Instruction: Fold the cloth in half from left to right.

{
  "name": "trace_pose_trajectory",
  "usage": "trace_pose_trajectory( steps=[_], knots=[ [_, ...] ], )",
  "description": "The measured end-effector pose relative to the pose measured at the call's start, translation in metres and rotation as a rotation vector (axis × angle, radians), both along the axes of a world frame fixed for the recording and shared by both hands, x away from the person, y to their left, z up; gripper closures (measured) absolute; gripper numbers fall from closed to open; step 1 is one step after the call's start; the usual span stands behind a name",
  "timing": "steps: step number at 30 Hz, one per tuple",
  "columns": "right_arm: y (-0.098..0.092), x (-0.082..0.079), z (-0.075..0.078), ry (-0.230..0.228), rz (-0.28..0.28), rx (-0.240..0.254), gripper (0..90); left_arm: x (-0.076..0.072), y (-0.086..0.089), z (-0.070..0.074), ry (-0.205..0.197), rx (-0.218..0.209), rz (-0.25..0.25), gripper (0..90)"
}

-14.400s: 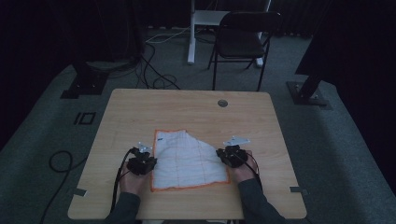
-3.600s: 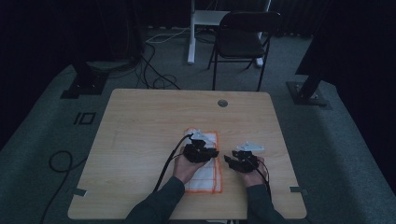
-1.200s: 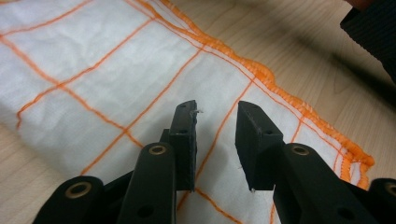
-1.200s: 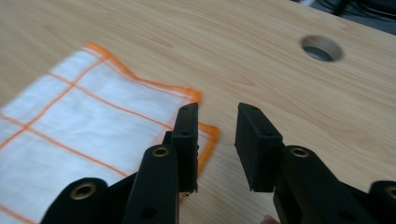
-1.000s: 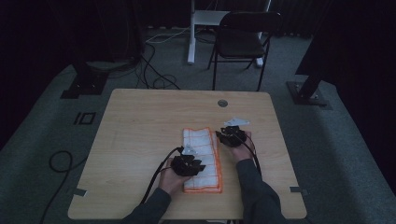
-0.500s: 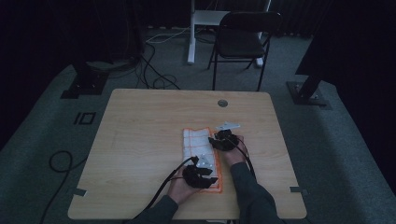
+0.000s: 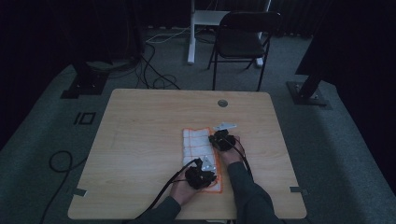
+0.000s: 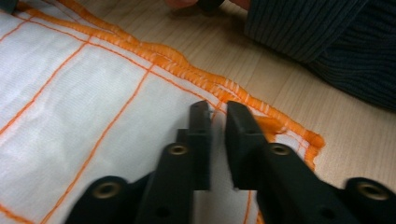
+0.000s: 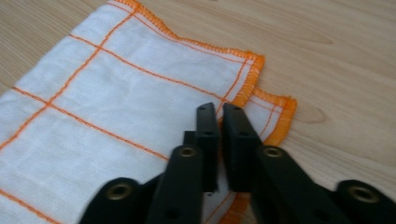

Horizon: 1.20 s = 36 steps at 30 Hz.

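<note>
The cloth (image 7: pixel 201 156), white with orange grid lines and an orange hem, lies folded into a narrow strip on the tabletop (image 7: pixel 140 140), a little toward the person's edge from the middle; the left gripper (image 8: pixel 215 112) sits at the cloth's near end, by the corner beside the person's sleeve (image 8: pixel 327 42); its jaws have just been closing and stand nearly together over the hem, seemingly pinching that corner. The right gripper (image 9: pixel 219 112) is at the cloth's far end, where two hemmed corners lie slightly offset; its jaws too have just closed, clenched on the upper layer, probably so both ends can be lifted together for another fold.
</note>
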State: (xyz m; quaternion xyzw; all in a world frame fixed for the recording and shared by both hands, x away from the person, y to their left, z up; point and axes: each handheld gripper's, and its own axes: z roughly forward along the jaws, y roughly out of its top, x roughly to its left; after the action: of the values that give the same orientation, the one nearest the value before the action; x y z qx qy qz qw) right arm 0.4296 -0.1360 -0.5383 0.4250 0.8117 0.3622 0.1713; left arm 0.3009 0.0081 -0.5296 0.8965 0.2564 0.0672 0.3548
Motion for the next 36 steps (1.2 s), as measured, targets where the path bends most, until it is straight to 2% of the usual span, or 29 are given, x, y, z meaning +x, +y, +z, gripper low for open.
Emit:
trace_pose_trajectory(
  steps=[3,13,16,20,22,24,28,36],
  knots=[
    [0.0,-0.001,0.002,-0.012,0.001,0.0,89.4,-0.002,0.002,0.002,-0.003,0.0,-0.008,89.4],
    [-0.013,-0.011,0.014,-0.052,-0.021,0.027,89.6,-0.01,0.001,0.009,-0.021,-0.029,-0.026,89.8],
    [-0.019,-0.014,0.015,-0.051,-0.033,0.031,89.6,-0.011,-0.001,0.009,-0.024,-0.025,-0.038,89.8],
    [-0.024,-0.017,0.012,-0.039,-0.04,0.022,89.2,-0.011,-0.002,0.005,-0.002,-0.009,-0.047,89.0],
    [-0.025,-0.017,0.009,-0.027,-0.041,0.016,86.6,-0.01,-0.001,0.003,0.016,-0.02,-0.05,82.2],
    [-0.026,-0.016,0.007,-0.013,-0.056,0.011,82.1,-0.011,0.0,0.004,0.0,-0.029,-0.047,74.2],
    [-0.032,-0.017,0.01,-0.016,-0.072,0.032,73.6,-0.007,0.011,0.012,-0.031,-0.047,-0.015,67.8],
    [-0.035,-0.028,0.015,-0.025,-0.06,0.047,61.9,0.009,0.042,0.02,-0.075,-0.081,0.117,63.6]
  ],
)
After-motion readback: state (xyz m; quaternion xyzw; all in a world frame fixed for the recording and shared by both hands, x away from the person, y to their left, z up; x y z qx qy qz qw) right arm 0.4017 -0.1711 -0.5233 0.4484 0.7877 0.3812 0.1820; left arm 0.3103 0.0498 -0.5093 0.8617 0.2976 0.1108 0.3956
